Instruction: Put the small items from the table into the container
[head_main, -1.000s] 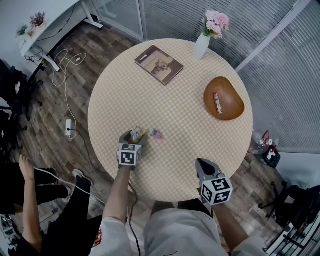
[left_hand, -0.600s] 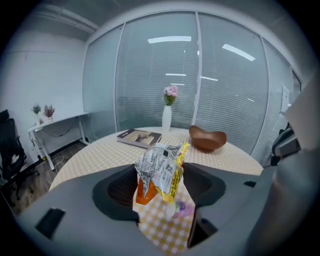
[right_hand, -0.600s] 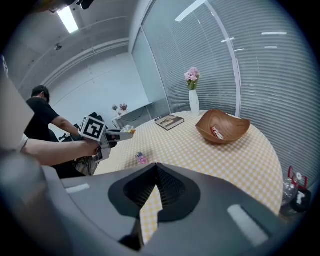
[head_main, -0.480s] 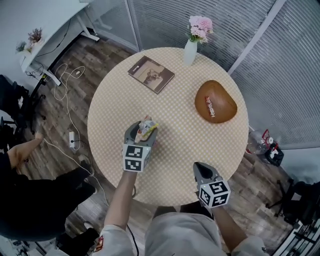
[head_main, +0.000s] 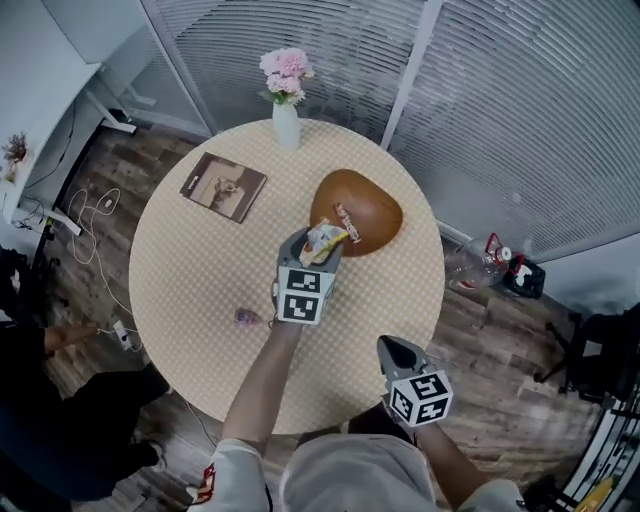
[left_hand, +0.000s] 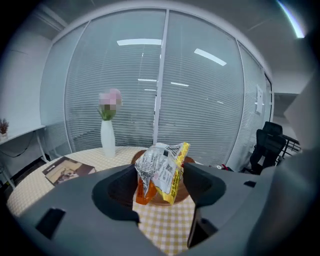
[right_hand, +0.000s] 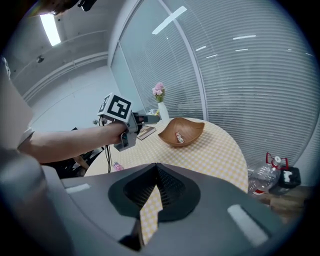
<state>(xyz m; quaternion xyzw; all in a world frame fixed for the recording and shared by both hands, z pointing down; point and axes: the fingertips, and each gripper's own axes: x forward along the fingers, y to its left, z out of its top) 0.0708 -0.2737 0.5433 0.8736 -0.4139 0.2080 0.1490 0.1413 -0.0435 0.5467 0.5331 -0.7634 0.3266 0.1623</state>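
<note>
Snack packet (left_hand: 161, 172) pinched between the left gripper's (head_main: 318, 240) jaws, brown bowl (head_main: 378, 212) just beyond them holding one wrapped bar (head_main: 347, 217); right gripper (head_main: 392, 348) clenched empty at the table's (head_main: 200, 280) near edge, bare tabletop ahead

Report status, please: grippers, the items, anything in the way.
Left gripper shut on snack packet, close to the bowl. Right gripper shut, empty. One wrapped snack in bowl, purple item on table. Nothing between packet and bowl.
</note>
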